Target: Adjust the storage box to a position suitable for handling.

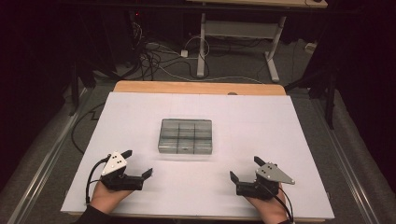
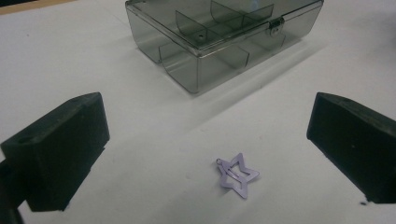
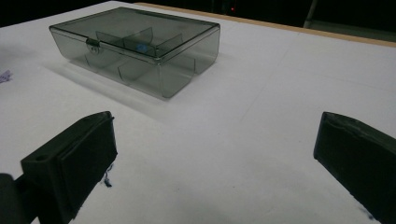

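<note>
White paper covers the table [image 1: 261, 121], which fills most of the high view, with a wooden edge showing along its far side. Near the middle sits a smoky clear box [image 1: 185, 136], lid closed and latched, with dividers splitting it into compartments. Toward the near edge, the left gripper [image 1: 138, 163] and the right gripper [image 1: 243, 167] rest low over the paper, each held in a hand, well apart from each other and from the box. Both have their jaws spread wide, grasping nothing. A small lilac star clip [image 2: 237, 174] lies flat on the paper between the left jaws, touching neither, on the near side of the box.
</note>
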`<state>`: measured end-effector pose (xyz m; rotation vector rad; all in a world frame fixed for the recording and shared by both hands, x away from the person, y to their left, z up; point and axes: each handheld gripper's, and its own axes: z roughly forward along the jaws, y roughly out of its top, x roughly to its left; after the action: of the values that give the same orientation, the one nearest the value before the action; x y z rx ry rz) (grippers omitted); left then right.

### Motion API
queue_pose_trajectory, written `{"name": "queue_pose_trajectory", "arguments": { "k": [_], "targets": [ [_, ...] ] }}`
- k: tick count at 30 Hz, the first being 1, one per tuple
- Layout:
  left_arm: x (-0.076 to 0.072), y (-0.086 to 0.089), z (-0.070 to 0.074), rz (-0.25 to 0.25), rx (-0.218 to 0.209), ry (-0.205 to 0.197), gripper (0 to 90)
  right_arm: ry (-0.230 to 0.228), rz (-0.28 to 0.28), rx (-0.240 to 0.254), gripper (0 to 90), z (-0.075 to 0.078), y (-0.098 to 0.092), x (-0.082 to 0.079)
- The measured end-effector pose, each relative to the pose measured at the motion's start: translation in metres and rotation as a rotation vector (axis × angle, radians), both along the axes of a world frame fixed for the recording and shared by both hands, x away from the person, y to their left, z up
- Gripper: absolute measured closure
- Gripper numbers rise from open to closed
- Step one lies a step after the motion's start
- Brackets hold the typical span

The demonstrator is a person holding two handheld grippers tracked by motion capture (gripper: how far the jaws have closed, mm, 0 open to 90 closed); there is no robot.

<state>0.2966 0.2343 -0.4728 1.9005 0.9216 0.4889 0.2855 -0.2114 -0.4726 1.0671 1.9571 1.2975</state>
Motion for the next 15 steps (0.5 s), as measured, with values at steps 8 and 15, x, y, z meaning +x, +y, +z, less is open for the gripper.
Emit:
{"name": "queue_pose_trajectory", "arguments": {
  "k": [8,15],
  "targets": [
    [0.0005,0.0061,-0.0039,0.004,-0.01,0.004,14.3,-0.003,-0.001,0.002,0.3,0.0001,0.0,-0.0006],
    [0.0014,0.0057,-0.0043,-0.009,-0.021,0.029,19.9,-0.009,0.001,0.002,0.3,0.0005,0.0,-0.001]
  ]
}}
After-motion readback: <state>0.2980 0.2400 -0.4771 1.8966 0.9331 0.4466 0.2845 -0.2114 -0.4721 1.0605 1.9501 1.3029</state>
